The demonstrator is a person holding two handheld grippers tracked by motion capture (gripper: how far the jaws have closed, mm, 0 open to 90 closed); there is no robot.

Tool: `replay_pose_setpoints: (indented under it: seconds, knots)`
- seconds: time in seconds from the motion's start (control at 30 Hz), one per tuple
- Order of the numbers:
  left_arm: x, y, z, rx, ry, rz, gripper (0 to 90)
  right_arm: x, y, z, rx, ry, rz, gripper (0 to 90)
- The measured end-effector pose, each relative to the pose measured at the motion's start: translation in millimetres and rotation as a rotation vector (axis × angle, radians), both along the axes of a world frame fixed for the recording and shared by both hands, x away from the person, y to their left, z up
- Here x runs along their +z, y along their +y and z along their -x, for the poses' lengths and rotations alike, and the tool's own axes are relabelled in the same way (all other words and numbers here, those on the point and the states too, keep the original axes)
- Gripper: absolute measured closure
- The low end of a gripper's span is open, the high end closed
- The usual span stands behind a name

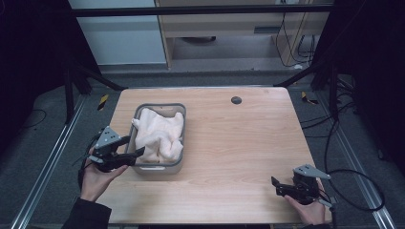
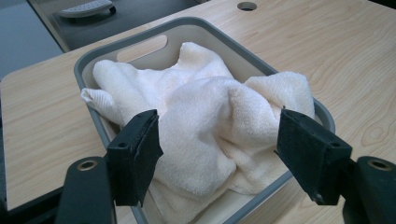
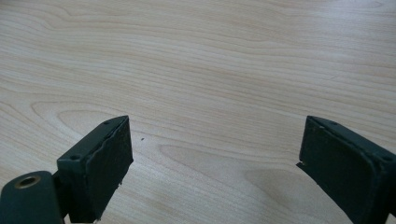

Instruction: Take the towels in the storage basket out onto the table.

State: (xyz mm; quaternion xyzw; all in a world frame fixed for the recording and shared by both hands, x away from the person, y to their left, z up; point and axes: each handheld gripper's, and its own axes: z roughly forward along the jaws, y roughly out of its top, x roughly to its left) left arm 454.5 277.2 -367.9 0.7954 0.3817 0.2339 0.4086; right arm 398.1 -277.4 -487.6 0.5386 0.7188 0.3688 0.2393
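Note:
A crumpled cream towel point(image 1: 160, 136) point(image 2: 210, 121) lies heaped in a grey plastic basket point(image 1: 161, 106) point(image 2: 140, 28) on the left half of the wooden table. My left gripper point(image 1: 135, 145) point(image 2: 217, 149) hovers open at the basket's near left corner, its jaws spread wide over the towel's near edge without holding it. My right gripper point(image 1: 275, 186) point(image 3: 215, 168) rests low over bare wood at the table's front right corner, open, with nothing between its jaws.
A round black cable hole point(image 1: 236, 100) point(image 2: 246, 6) sits near the table's far edge. The table point(image 1: 239, 143) has bare wood between the basket and the right gripper. Cables point(image 1: 353, 191) trail on the floor at the right.

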Motion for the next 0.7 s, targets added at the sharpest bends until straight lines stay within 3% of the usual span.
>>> replay_pose_setpoints:
  seconds: [0.17, 0.4, 0.47, 0.7]
  knots:
    - [6.7, -5.0, -5.7, -0.025, 0.006, -0.02, 29.3, -0.5, 0.1, -0.9, 0.007, 0.001, 0.003, 9.5]
    - [16.1, -14.0, -20.1, -0.055, 0.028, -0.097, 29.2, -0.8, 0.0, -1.4, 0.011, 0.004, 0.004, 9.5]
    - [16.3, -15.5, -22.5, -0.057, 0.036, -0.097, 29.2, -0.8, 0.1, -1.5, 0.011, 0.005, 0.005, 9.5]
    - [17.8, -21.5, -32.5, -0.079, 0.06, -0.162, 29.0, -0.8, 0.6, -1.5, 0.014, 0.012, 0.001, 9.5]
